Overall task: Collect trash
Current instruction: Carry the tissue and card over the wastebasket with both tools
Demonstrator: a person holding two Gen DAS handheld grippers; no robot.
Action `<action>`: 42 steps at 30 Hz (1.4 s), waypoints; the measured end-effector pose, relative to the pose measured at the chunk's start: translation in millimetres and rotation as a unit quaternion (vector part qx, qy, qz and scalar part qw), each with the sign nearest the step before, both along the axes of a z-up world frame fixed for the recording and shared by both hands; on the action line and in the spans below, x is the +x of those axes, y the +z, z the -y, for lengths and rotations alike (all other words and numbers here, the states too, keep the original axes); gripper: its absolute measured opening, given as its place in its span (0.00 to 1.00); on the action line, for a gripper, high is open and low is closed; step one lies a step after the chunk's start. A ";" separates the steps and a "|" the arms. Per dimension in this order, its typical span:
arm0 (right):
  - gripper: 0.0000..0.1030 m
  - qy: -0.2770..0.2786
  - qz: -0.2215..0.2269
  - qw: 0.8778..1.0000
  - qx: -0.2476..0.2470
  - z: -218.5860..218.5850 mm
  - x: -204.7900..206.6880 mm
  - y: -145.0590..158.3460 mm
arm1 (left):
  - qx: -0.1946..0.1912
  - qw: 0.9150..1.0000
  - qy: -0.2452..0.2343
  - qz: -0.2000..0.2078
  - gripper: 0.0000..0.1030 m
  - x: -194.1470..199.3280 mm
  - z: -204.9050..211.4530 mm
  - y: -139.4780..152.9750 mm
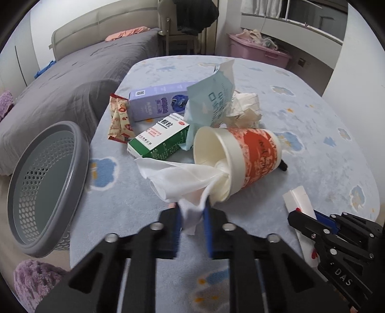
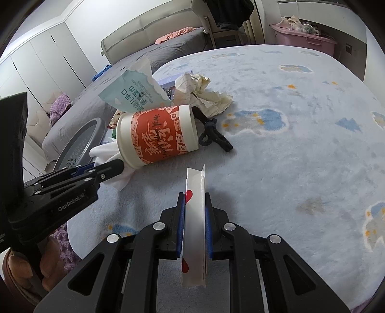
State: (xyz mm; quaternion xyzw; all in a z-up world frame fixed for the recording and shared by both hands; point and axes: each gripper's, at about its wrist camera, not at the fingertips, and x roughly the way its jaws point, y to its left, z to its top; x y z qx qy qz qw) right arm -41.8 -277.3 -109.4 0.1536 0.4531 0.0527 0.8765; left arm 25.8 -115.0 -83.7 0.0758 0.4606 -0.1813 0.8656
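Observation:
My left gripper (image 1: 191,211) is shut on a white tissue (image 1: 178,175) that trails out of a tipped red-and-white paper cup (image 1: 243,156) on the blue rug. My right gripper (image 2: 195,204) is shut on a white carton strip with red marks (image 2: 195,192), low over the rug; it also shows in the left wrist view (image 1: 298,202). Behind the cup lie a green-and-white box (image 1: 158,139), a purple box (image 1: 156,103), a snack wrapper (image 1: 119,120), a light blue wipes packet (image 1: 211,103) and crumpled paper (image 1: 245,110).
A grey perforated basket (image 1: 45,187) stands tilted at the rug's left edge. A black hair tie (image 2: 211,134) lies right of the cup. A grey bed (image 1: 67,79), a chair with dark clothes (image 1: 190,21) and a pink bin (image 1: 257,50) lie beyond the rug.

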 end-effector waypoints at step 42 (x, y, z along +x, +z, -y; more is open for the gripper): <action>0.14 0.145 0.043 0.989 -0.001 -152.1 51.3 55.6 | -0.007 0.987 0.139 0.085 0.07 12.6 -187.9 64.9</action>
